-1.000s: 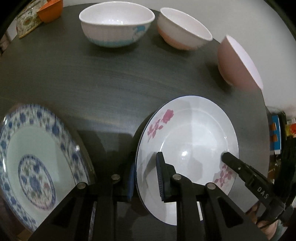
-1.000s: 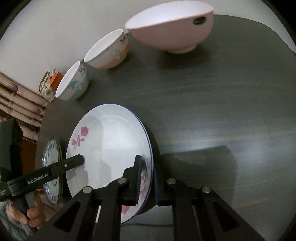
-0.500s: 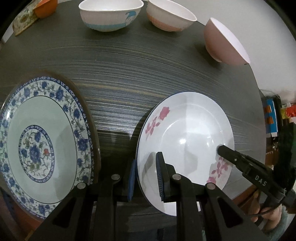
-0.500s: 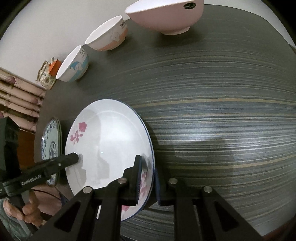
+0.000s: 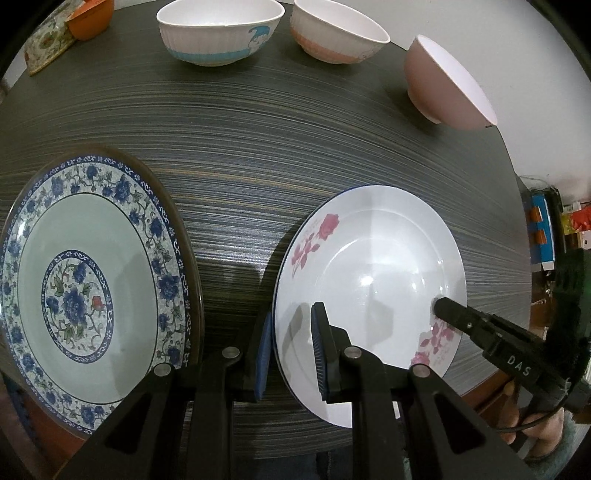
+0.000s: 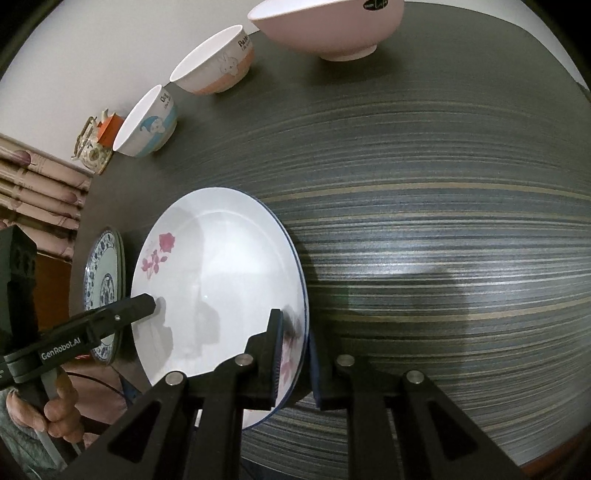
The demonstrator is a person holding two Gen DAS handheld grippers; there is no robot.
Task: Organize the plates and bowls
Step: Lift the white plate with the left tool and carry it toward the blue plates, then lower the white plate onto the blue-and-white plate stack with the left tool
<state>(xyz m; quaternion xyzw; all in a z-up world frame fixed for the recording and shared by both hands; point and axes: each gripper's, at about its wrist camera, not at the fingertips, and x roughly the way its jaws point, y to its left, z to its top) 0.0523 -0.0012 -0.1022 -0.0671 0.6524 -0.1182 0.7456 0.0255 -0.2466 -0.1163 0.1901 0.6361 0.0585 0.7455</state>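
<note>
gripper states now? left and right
Left tool: closed on the rose-pattern plate rim.
Right tool: closed on the same plate's opposite rim.

Both wrist cams look steeply down, close; share rose plate (image 5: 369, 266), prob. same bowls.

A home dining spot: a dark, streaked wood-grain surface (image 5: 295, 155) carries everyday crockery, with cartoon-printed bowls (image 5: 218, 35) lined up well beyond the fingers (image 5: 321, 354). A floral teapot (image 6: 92, 151) and folded patterned curtains (image 6: 37, 188) lie far left of the fingers.
</note>
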